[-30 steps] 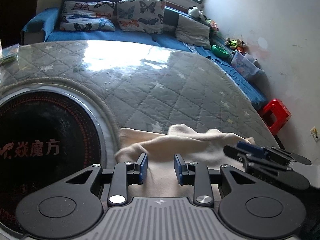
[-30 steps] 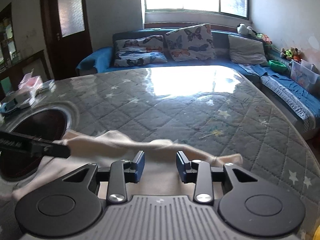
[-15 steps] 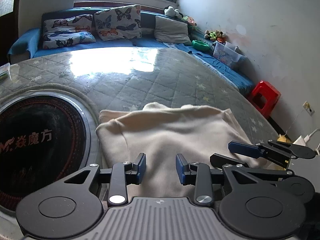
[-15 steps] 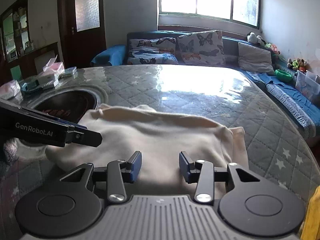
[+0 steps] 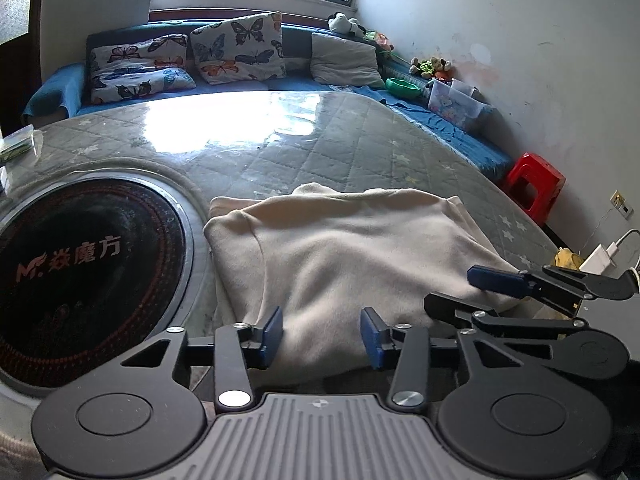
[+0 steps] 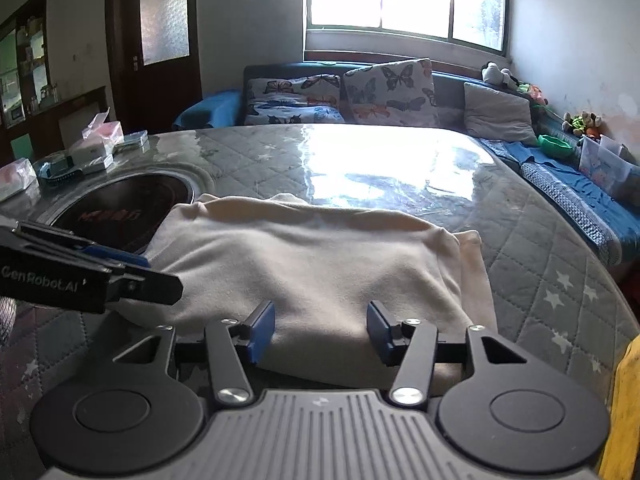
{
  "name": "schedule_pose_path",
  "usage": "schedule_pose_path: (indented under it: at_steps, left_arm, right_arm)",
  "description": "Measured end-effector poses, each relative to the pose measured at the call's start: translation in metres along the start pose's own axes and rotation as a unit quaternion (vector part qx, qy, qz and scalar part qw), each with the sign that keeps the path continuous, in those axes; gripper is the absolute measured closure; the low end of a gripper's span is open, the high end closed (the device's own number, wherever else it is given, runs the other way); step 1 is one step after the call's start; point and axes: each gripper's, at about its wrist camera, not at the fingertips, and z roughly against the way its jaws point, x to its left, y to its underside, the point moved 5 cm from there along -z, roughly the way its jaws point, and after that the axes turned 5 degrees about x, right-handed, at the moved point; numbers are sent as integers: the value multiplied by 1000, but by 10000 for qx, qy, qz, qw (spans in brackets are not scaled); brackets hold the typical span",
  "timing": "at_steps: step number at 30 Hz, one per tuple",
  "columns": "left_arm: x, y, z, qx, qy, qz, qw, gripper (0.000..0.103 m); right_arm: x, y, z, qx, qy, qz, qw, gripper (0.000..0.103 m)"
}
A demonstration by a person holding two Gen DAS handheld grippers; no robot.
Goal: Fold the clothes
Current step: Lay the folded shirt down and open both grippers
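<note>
Cream fleece, a folded garment (image 5: 344,248), lies on the quilted, plastic-covered tabletop (image 5: 328,148), its left edge just beside the round black cooktop (image 5: 80,272) sunk into the surface. It sits directly ahead of both grippers, with its near edge under their tips and its long axis running left to right across both views, so each gripper faces one end of that near edge. One fold looks done, judging by the doubled layer showing along the right side.

Left gripper (image 5: 322,338) has just been opening: its blue fingers (image 5: 272,330) stand about half apart, above the near left part of the cloth, pressing on nothing. Right gripper (image 6: 321,330) has also just been opening, a little wider, its fingers (image 6: 262,330) likewise clear of the fabric, over the near right part. Neither has hold of anything. In the left view the right gripper shows at the right, over the cloth's near right corner; that corner is nearer the right hand, and the cooktop side is nearer the left.

Readable writing: "GenRobot.AI" in white on the side of the left gripper as seen from the right view, and red Chinese characters after a stylised "M" on the cooktop glass.
</note>
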Motion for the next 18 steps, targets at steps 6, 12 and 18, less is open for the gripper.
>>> schedule_pose_path:
  at_steps: [6, 12, 18]
  left_arm:
    - [4, 9, 11, -79, -74, 7, 9999, 42]
    - [15, 21, 17, -63, -231, 132, 9996, 35]
    - [23, 33, 27, -80, -282, 289, 9992, 25]
  right_arm:
    - [4, 7, 8, -66, 45, -35, 10000, 36]
    - [4, 13, 16, -71, 55, -188, 9998, 26]
    - [5, 22, 20, -30, 70, -357, 9993, 20]
